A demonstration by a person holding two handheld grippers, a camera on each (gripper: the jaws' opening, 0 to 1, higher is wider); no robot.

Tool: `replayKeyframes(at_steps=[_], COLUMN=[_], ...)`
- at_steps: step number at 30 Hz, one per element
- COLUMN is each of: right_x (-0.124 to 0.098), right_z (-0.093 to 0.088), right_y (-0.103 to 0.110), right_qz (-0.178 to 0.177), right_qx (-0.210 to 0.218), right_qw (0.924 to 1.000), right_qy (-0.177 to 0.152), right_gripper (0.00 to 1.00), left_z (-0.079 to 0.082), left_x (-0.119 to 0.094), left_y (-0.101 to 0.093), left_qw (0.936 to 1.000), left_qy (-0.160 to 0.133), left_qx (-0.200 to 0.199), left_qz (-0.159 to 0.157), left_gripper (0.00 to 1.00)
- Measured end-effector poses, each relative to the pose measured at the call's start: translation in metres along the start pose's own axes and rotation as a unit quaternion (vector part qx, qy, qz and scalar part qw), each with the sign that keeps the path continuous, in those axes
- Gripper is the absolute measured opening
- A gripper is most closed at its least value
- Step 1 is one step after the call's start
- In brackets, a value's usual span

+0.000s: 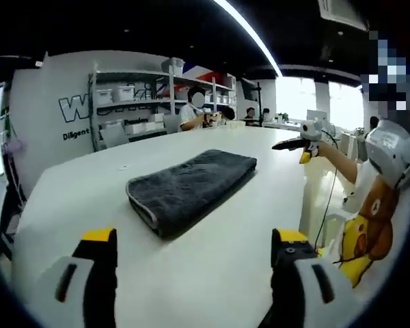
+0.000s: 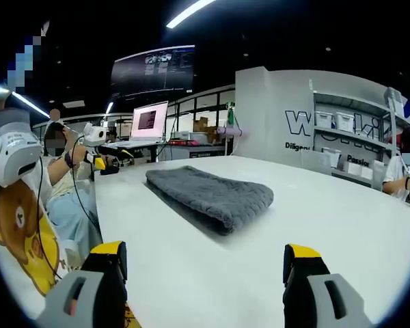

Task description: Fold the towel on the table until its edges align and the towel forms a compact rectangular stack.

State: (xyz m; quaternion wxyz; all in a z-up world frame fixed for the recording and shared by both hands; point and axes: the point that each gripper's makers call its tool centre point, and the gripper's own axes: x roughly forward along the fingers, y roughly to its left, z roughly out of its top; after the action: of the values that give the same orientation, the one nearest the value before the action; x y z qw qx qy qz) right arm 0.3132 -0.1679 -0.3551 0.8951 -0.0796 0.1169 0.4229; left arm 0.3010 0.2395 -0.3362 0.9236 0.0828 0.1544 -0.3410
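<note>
1. The dark grey towel (image 1: 191, 188) already lies folded into a thick, long rectangle on the white table (image 1: 75, 198), so my main worry is needless handling: another grab could drag the top layers askew and undo edges that look close to lined up.

2. In the left gripper view the near short end shows a rounded fold with a pale hem along it. Whether every layer sits flush there I cannot tell. A pinch that catches only the upper layer would peel it back rather than move the whole stack.

3. The towel sits well in from every table edge, toward the middle, so sliding off looks unlikely. A hard push along the smooth top could still shift it or bunch it up.

4. The left tool (image 1: 191, 263) is spread wide, holding nothing. The towel's near end lies ahead of it and well apart, roughly between the lines of its two jaws.

5. The right tool (image 2: 208, 270) is likewise spread and empty. The towel lies ahead of it, apart, with one folded end nearest and the length running away toward the far left corner.

6. Each tool faces the towel from a different side of the table, and neither touches it.
</note>
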Motion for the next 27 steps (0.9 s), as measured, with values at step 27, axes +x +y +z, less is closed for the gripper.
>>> replayKeyframes(at_steps=[27], right_x=[0.040], right_z=[0.029], right_y=[-0.028], right_qz=[0.030], right_qx=[0.143], right_qw=[0.9888], right_qy=[-0.029], right_gripper=[0.91], left_z=[-0.010], left_x=[0.003], left_y=[0.006], left_qw=[0.9992], left_qy=[-0.002], left_qx=[-0.028], left_qz=[0.027], left_gripper=[0.99])
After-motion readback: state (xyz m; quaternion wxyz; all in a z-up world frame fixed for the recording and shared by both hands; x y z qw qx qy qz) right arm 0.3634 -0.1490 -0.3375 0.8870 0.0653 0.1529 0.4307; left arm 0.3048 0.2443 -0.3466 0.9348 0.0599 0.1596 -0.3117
